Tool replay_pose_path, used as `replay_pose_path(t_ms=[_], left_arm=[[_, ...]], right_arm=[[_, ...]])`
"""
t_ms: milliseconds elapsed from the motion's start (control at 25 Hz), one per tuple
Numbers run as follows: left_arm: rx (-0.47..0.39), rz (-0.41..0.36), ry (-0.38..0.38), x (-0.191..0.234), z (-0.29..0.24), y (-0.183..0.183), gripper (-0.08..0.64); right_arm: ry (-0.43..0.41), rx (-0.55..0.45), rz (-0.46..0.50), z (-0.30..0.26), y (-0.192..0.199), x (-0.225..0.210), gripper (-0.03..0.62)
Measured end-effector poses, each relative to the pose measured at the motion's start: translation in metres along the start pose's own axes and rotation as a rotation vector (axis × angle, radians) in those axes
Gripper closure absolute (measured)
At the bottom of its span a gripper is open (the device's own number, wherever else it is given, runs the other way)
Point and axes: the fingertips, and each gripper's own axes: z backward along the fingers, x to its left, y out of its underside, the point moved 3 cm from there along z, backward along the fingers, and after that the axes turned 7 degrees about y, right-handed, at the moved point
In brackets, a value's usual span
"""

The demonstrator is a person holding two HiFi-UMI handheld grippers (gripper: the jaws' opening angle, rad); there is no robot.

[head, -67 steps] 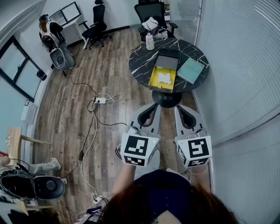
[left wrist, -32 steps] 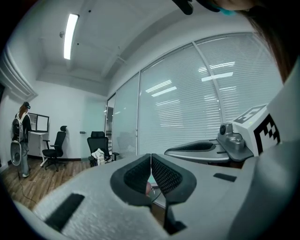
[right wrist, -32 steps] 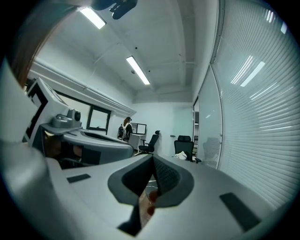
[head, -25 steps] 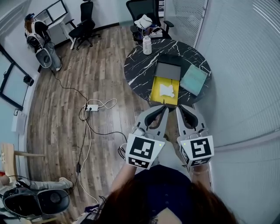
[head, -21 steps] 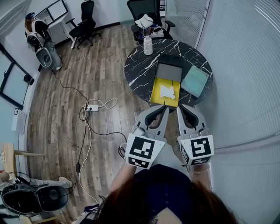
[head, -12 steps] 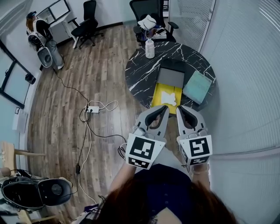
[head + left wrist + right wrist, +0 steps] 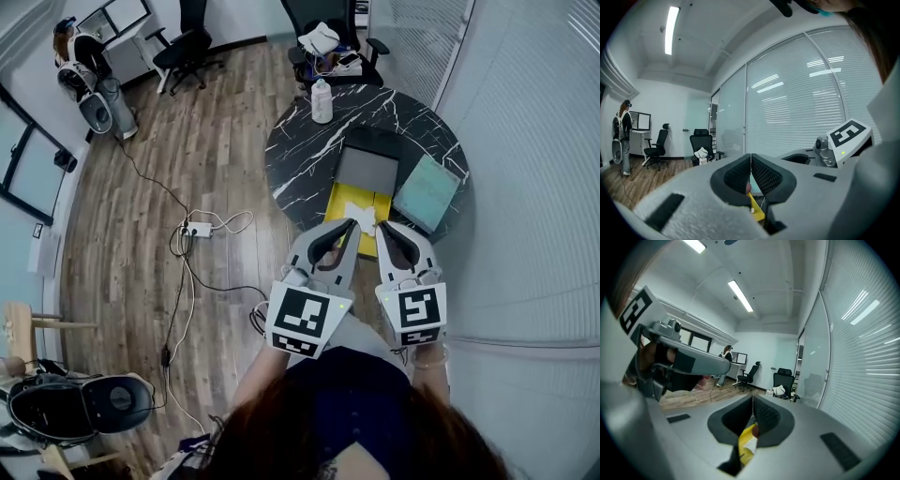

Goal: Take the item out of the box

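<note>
An open yellow box (image 7: 338, 202) lies on the near side of a round black marble table (image 7: 305, 155). A white item (image 7: 365, 217) rests inside it, and its grey lid (image 7: 367, 171) stands open at the far side. My left gripper (image 7: 349, 225) and right gripper (image 7: 386, 228) are side by side above the box's near end. Both are shut and hold nothing. In the left gripper view the jaws (image 7: 750, 158) meet, with a strip of the yellow box (image 7: 757, 212) below them. The right gripper view shows shut jaws (image 7: 752, 400) above the yellow box (image 7: 746, 442).
A teal pad (image 7: 427, 192) lies right of the box, and a white bottle (image 7: 322, 100) stands at the table's far edge. An office chair (image 7: 328, 37) with things on it stands behind the table. Cables and a power strip (image 7: 199, 228) cross the wooden floor at left. A glass wall runs along the right.
The table and box have come closer in the head view. Both grippers, still shut, have moved from short of the table to over the box's near end.
</note>
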Motion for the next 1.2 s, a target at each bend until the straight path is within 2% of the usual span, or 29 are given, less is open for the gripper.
replay_pose_path(t_ms=[320, 1200], left_arm=[[0.000, 0.005, -0.032, 0.021, -0.027, -0.001, 0.532], [0.035, 0.053, -0.084, 0.070, -0.074, 0.011, 0.532]], right_arm=[[-0.014, 0.036, -0.016, -0.031, 0.018, -0.019, 0.566], [-0.225, 0.315, 0.072, -0.120, 0.108, -0.011, 0.565]])
